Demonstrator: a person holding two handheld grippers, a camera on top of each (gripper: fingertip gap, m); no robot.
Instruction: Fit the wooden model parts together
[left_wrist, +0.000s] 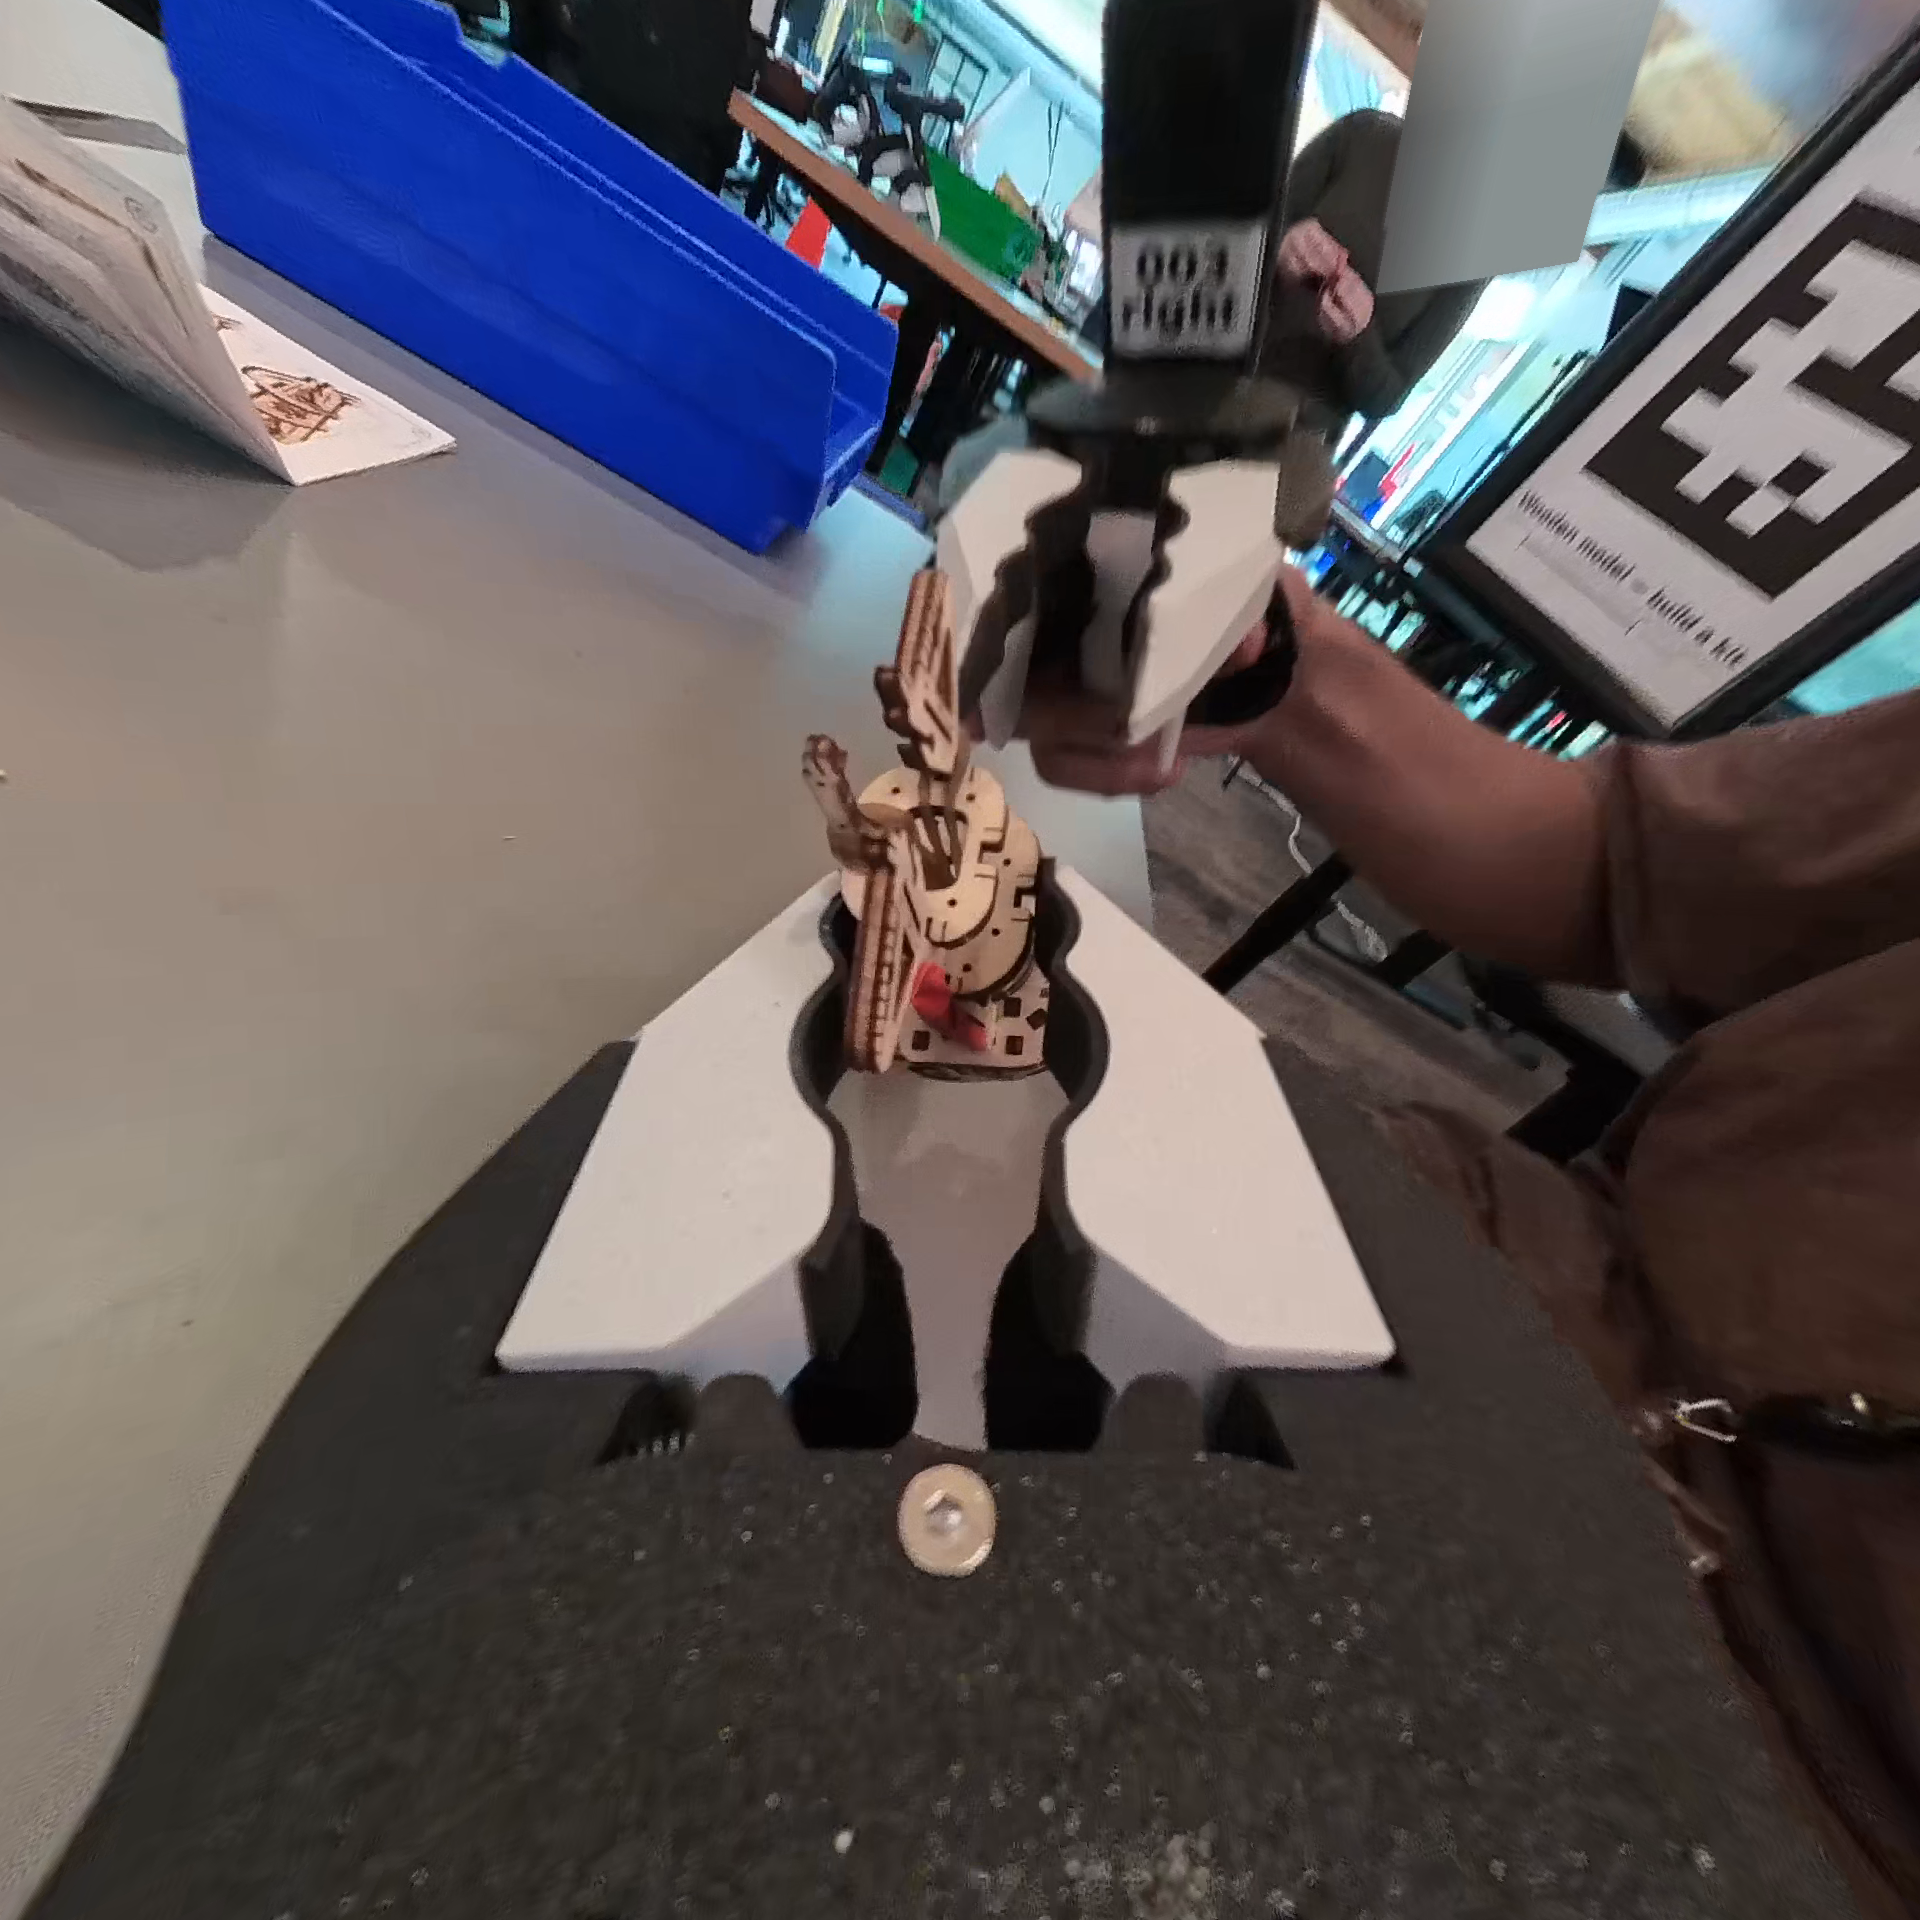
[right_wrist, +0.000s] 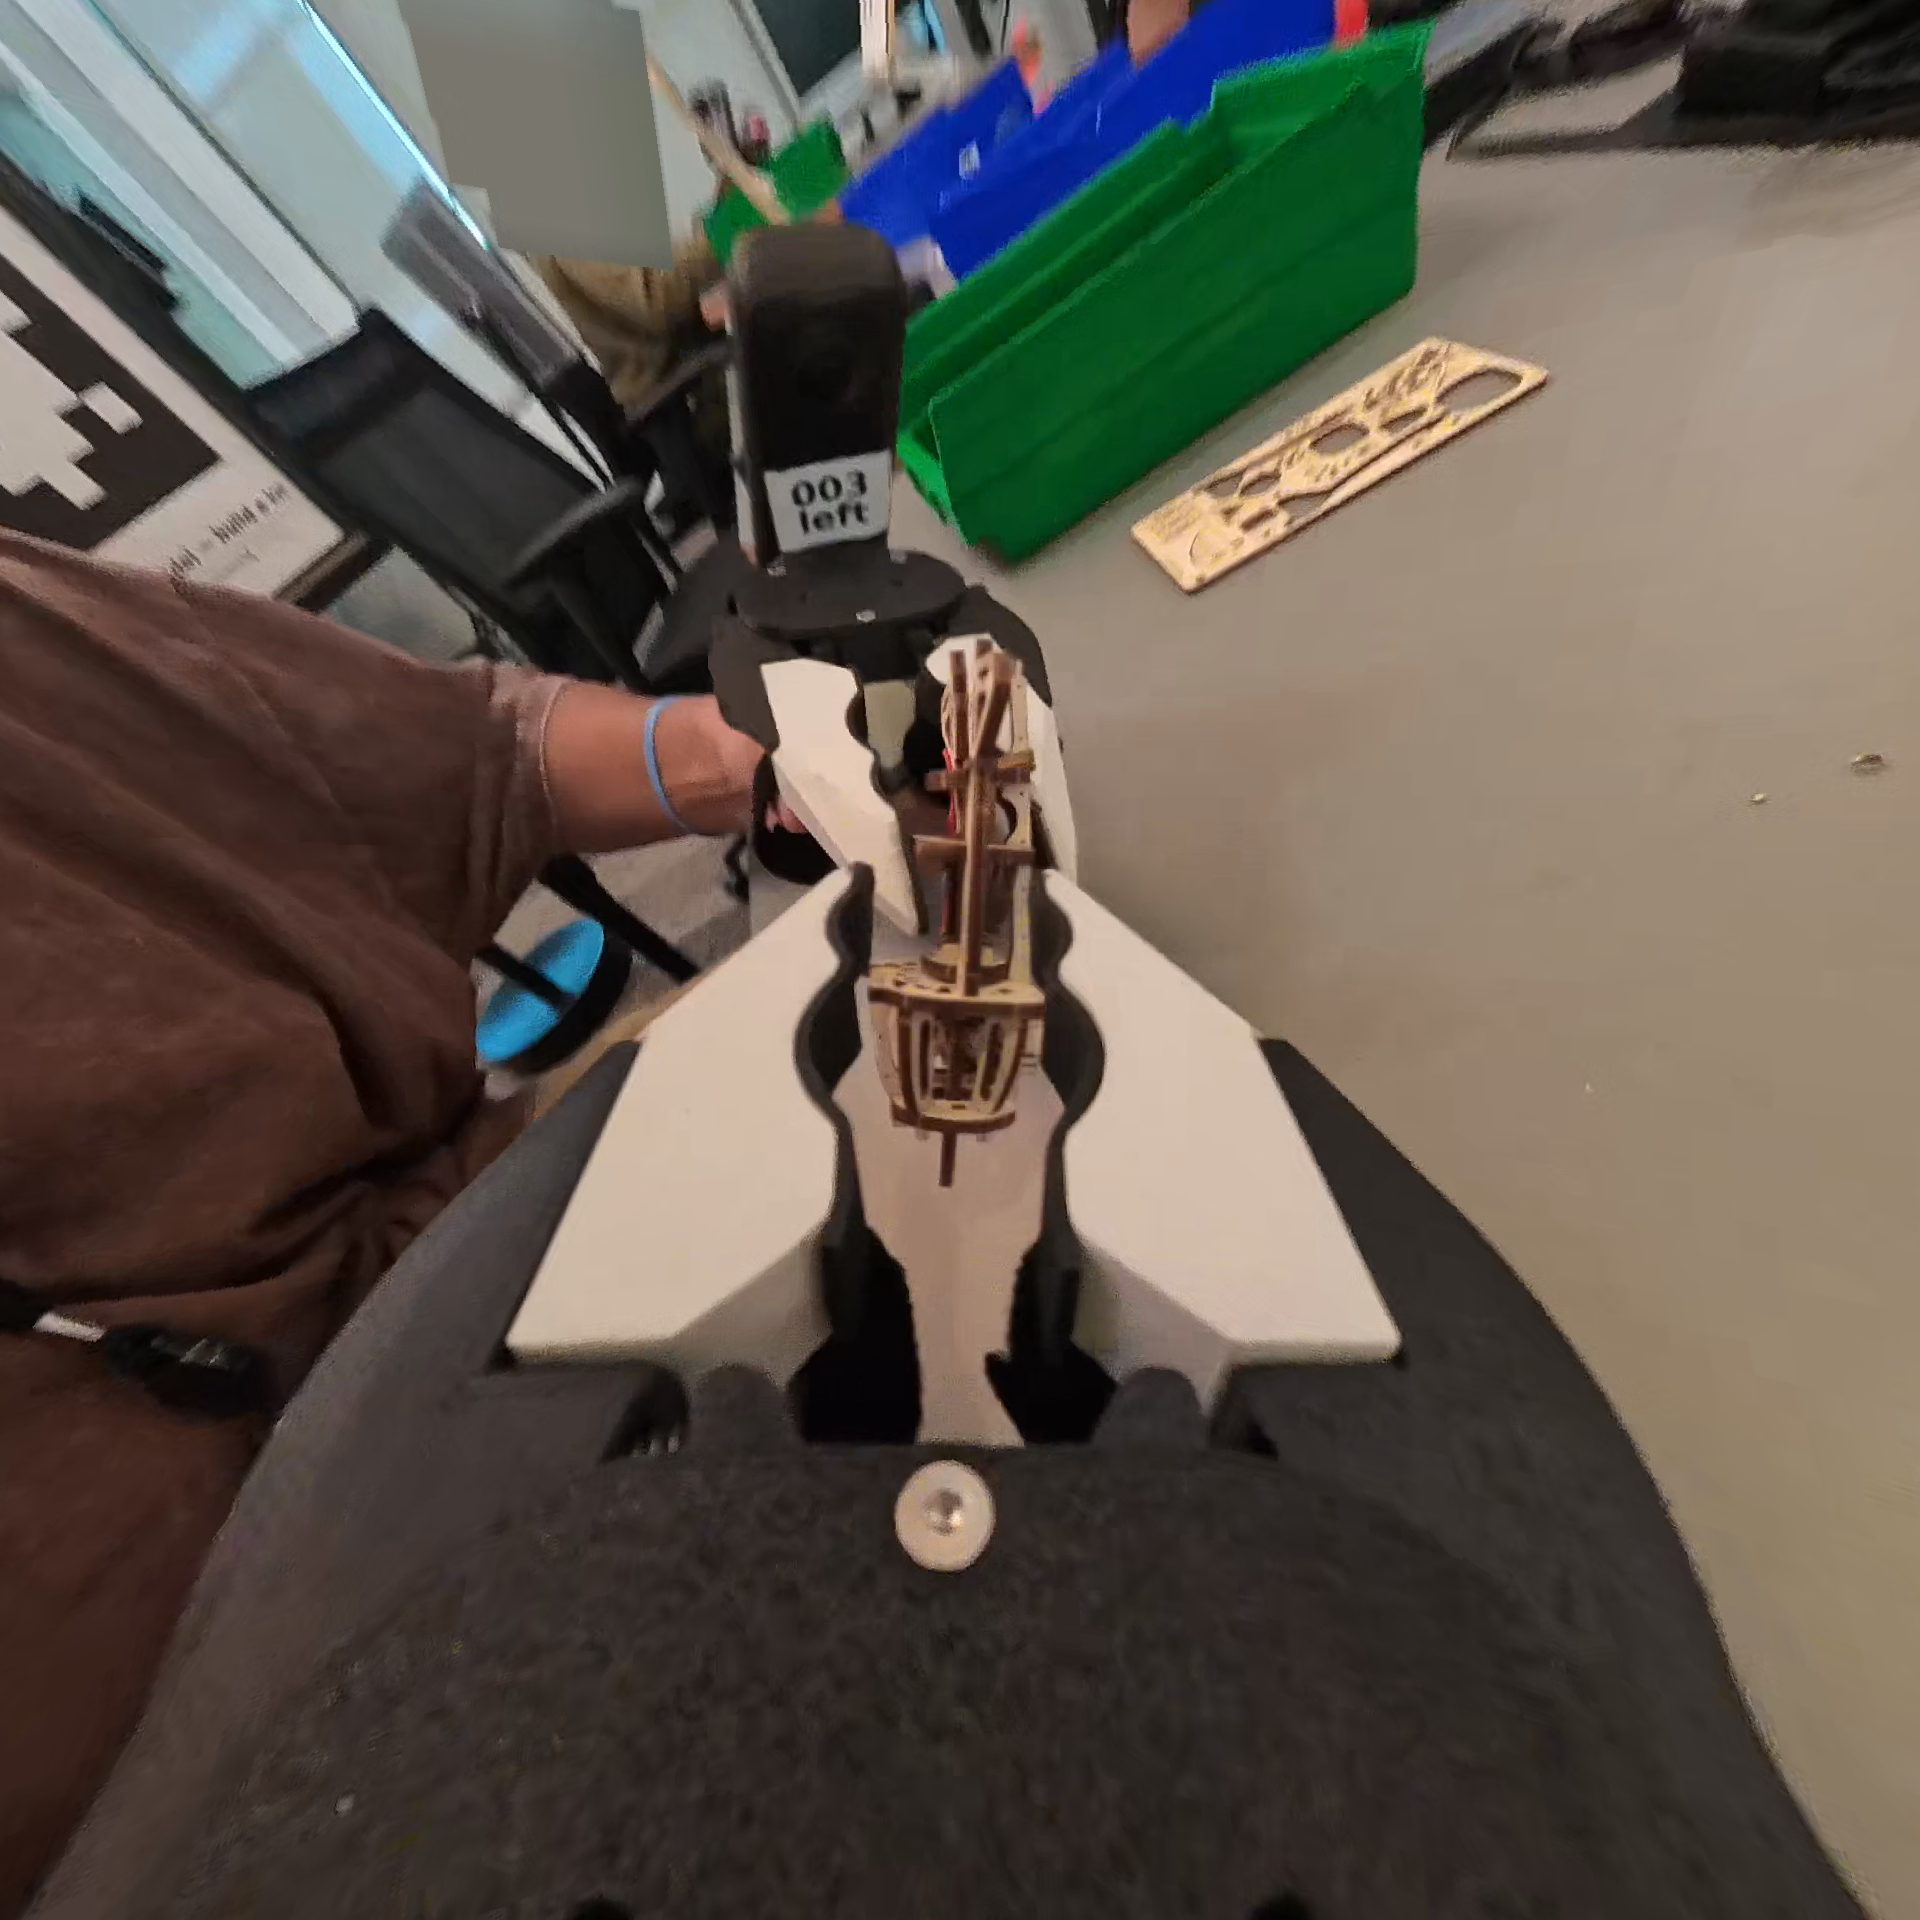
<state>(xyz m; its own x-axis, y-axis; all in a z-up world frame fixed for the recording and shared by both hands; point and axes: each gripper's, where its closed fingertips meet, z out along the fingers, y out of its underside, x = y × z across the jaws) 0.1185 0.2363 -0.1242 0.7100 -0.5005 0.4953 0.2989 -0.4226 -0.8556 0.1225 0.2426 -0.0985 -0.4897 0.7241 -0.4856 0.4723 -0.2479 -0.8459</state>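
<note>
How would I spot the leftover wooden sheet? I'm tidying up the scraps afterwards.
Start at the grey table in the right wrist view and find the green bin at its far side. Just right of that bin, flat on the tabletop, lies the wooden sheet. It is a thin, pale, long rectangle full of cut-out holes, unlike the built-up wooden model between the grippers.
</note>
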